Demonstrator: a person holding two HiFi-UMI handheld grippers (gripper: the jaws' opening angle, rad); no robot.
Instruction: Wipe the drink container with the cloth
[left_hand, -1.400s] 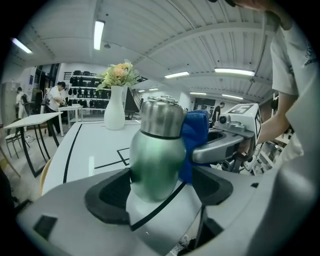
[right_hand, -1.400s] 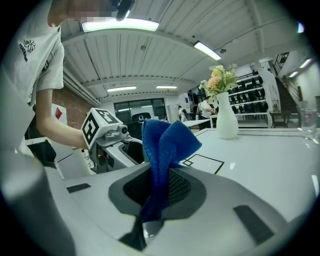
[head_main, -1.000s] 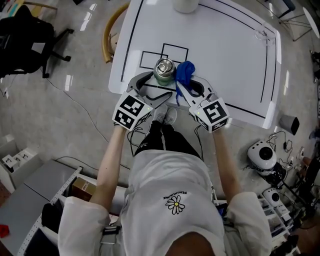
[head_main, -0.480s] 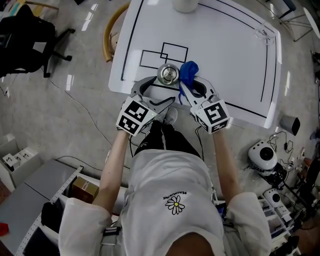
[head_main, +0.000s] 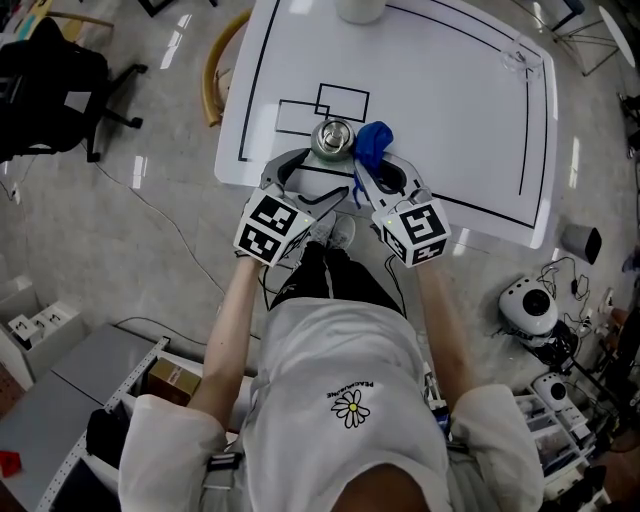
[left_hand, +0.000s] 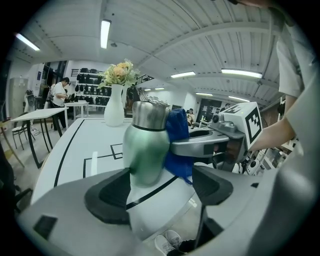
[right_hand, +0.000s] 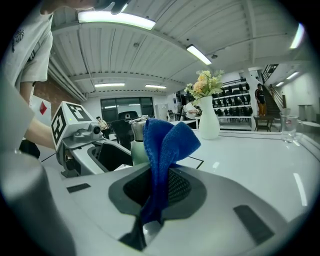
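Note:
A green drink bottle (head_main: 333, 138) with a steel top stands upright near the white table's (head_main: 450, 110) front edge. In the left gripper view the bottle (left_hand: 145, 145) sits just beyond my left gripper (left_hand: 160, 187), against its left pad (left_hand: 107, 192). The jaws stand wide apart around it and do not clamp it. My left gripper (head_main: 305, 172) is open. My right gripper (head_main: 368, 172) is shut on a blue cloth (head_main: 372, 143). In the right gripper view the cloth (right_hand: 162, 150) stands up from the right gripper (right_hand: 160, 187) and lies against the bottle's (right_hand: 137, 135) side.
A white vase with flowers (left_hand: 114, 107) stands at the table's far side, also seen as the vase (right_hand: 208, 120). A clear glass (head_main: 515, 60) is at the far right corner. Black rectangles (head_main: 320, 110) are marked on the table behind the bottle. A wooden chair (head_main: 215, 70) stands left of the table.
The bottle, showing its green side one second ago, now stands upright with only its top seen from above. The left gripper has drawn back slightly. The cloth stays beside the bottle.

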